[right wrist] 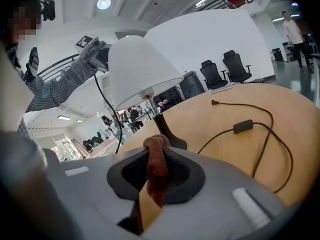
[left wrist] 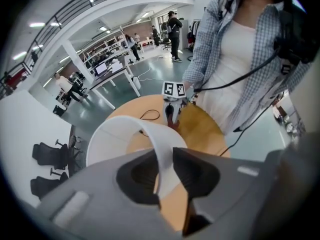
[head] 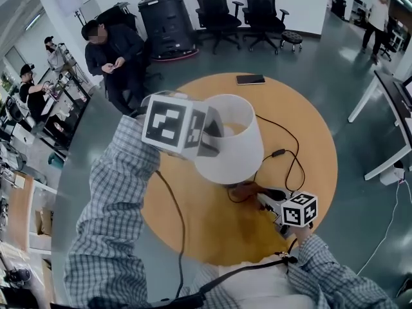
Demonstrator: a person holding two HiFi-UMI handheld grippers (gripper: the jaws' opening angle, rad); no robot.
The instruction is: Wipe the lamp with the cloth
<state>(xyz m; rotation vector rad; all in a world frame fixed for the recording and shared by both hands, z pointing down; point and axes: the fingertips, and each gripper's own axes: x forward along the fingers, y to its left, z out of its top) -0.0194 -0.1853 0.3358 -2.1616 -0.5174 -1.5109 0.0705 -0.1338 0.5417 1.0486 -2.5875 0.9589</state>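
**Shade pinched, cloth at the ready**

Your left gripper (left wrist: 167,171) is clamped on the upper rim of the white shade (left wrist: 152,139). The shade is probably light, thin and easily dented, so steady it there gently. Your right gripper (right wrist: 157,179) pinches the soft, bunched brown cloth (right wrist: 156,159) beside the dark base (right wrist: 172,143). The lamp (head: 232,140) stands near the middle of the table (head: 315,131), slightly toward your edge.

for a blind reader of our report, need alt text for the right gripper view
The right gripper holds a rust-brown cloth in shut jaws, close to a white-shaded table lamp on a round wooden table. The left gripper grips the shade's top rim; a black power cord loops across the table.
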